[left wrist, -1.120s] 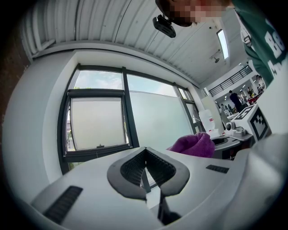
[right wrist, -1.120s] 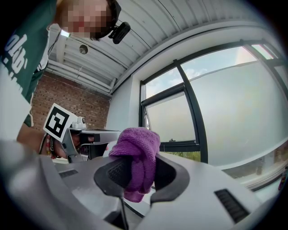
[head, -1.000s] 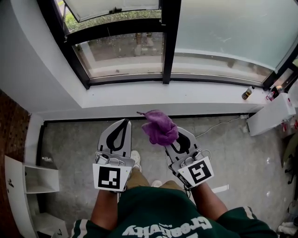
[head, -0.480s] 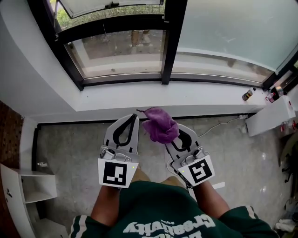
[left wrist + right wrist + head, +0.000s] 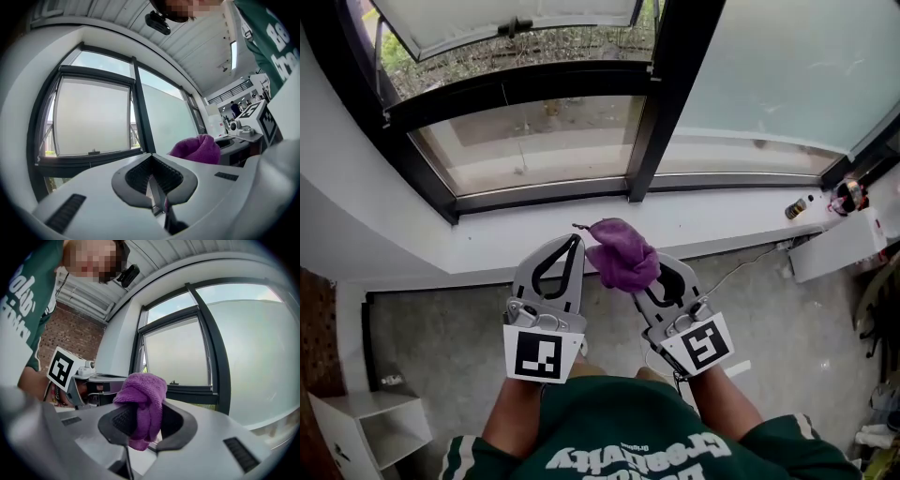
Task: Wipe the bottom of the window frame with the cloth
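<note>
Right gripper (image 5: 649,279): clenched on the cloth (image 5: 622,253). In the right gripper view the purple cloth (image 5: 143,394) is bunched between the two pads, bulging above the tips and hanging below them.

Left gripper (image 5: 572,242): jaws together at the tips, nothing between them. The left gripper view confirms this at the gripper (image 5: 151,159), where the ribbed pads meet in a point. The cloth (image 5: 197,149) shows to its right, just beside it.

Cloth position: held in the air over the near edge of the white sill (image 5: 487,251), apart from the black window frame (image 5: 544,192). The frame's bottom rail runs along the far side of the sill. Both grippers point toward the window, side by side, above the grey floor (image 5: 441,337).
</note>
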Available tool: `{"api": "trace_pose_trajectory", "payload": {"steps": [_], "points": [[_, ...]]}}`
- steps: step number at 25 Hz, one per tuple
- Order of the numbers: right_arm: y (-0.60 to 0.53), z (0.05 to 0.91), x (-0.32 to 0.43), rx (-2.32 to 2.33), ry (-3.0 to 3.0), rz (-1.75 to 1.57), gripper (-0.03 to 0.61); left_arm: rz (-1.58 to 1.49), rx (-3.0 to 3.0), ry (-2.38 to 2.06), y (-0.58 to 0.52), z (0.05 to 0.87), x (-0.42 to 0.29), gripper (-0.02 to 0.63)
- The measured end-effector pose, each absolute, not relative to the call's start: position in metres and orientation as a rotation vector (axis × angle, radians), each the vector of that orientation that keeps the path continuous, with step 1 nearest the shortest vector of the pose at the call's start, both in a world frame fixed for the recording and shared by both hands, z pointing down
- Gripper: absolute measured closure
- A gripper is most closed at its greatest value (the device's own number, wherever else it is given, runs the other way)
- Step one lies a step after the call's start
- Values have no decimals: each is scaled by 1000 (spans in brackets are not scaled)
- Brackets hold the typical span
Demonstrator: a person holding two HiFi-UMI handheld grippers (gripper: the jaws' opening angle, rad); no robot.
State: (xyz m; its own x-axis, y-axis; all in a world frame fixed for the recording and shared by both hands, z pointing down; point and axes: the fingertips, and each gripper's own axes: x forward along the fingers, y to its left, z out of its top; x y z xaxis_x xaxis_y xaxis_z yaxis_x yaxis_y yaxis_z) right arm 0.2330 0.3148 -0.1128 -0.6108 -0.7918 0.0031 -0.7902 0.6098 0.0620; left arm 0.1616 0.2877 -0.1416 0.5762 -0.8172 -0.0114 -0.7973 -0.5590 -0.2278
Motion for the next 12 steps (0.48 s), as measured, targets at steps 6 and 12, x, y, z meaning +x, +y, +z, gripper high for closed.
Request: {"api": "trace_pose_trajectory", "payload": {"steps": [6,12], "points": [[228,-128,190,1406,-2754,-81,474,-117,-2605,1322,204,-153,114,604],[182,-122,158,1373,-2714,-63,474,-96,-2607,1374,147,-141,73,604]]}}
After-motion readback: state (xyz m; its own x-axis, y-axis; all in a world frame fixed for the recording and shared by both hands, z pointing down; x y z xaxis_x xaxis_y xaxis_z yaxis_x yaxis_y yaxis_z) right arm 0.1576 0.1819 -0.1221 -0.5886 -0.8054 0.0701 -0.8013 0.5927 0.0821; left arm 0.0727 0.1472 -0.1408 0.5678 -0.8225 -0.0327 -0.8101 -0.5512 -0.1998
